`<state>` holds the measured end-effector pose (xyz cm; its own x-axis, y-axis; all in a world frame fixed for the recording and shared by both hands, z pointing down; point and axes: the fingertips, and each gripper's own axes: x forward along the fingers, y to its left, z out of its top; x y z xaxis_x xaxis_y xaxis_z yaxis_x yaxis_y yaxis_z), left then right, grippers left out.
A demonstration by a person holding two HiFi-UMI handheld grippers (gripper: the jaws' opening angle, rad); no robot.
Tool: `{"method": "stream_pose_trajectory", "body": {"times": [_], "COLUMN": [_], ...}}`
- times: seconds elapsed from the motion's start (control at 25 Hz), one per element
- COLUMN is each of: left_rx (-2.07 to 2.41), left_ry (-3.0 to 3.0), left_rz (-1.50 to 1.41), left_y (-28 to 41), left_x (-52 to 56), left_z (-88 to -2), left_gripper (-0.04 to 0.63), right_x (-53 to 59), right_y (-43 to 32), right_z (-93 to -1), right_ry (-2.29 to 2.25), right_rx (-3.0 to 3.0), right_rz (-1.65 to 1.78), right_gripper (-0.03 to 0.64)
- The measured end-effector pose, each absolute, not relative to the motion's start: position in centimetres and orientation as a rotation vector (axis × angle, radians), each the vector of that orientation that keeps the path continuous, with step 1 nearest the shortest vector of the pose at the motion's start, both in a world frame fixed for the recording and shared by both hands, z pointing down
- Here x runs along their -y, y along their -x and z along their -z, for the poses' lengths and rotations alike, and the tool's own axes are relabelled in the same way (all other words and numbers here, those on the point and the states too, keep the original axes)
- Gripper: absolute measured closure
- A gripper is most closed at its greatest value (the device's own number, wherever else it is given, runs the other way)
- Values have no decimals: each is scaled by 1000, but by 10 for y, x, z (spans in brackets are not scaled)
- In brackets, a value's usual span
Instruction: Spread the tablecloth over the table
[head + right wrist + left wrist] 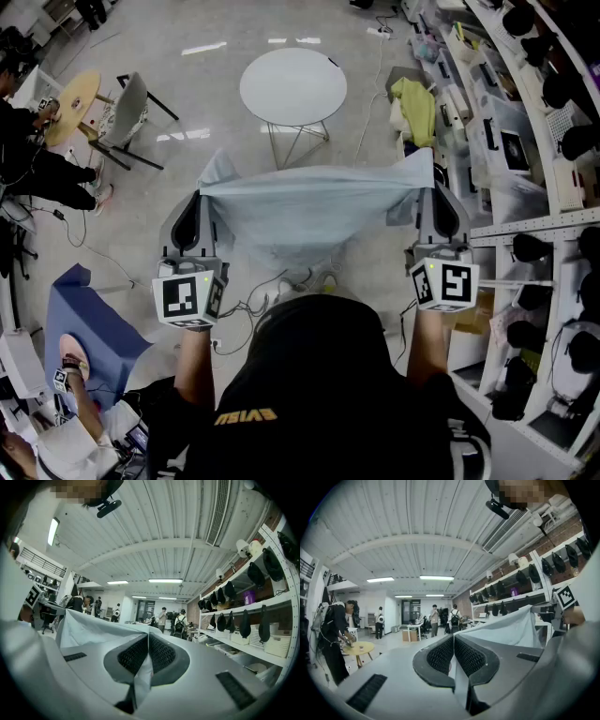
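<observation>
A pale blue tablecloth (314, 208) hangs stretched in the air between my two grippers, with its lower part sagging toward the floor. My left gripper (200, 202) is shut on the cloth's left corner, and my right gripper (433, 190) is shut on its right corner. In the left gripper view the jaws (453, 649) pinch the tablecloth (506, 629), which runs off to the right. In the right gripper view the jaws (148, 651) pinch the tablecloth (93, 629), which runs off to the left. A white round table (292, 86) stands on the floor beyond the cloth.
Shelves (530, 141) full of gear line the right side, with a green cloth (417, 108) at their foot. A grey chair (127, 108) and a small yellow table (73, 103) stand at the far left. A blue-draped table (89, 319) with seated people is at the near left. Cables lie on the floor.
</observation>
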<state>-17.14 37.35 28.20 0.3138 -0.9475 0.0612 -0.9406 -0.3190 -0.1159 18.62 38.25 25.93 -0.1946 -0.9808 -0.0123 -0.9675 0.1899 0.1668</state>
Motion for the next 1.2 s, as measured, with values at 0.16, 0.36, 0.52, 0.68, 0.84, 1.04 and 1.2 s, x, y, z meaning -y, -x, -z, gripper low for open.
{"method": "stream_pose_trajectory", "body": {"times": [0.16,0.36,0.52,0.68,0.84,1.04,1.2], "left_rx": [-1834,-1843,-1840,-1832,-1833,-1824,-1814], "left_ry": [2495,2533,2541,2539,2545,2523,2522], "left_rz": [166,161,172,164,145,146,121], "left_y": [151,135,135,136,141,150,158], "left_x": [-374,-375,-378,-382,-386,-392,-383], "left_z": [-285,-290,-289,-287,-286,-280,-277], "left_gripper": [575,575,575,575,575,575,575], "right_x": [-382,-385,-388,-392,-395,-398,-397], "right_y": [-207,-222,-223,-221,-218,-208,-202], "right_z": [-258,-258,-258,-261,-264,-261,-258], "right_ry": [-1947,-1954,-1966,-1973,-1971,-1943,-1940], "right_rx": [2351,2354,2376,2375,2376,2378,2362], "right_rz": [207,186,148,126,114,119,191], "right_gripper": [609,610,611,611,611,611,611]}}
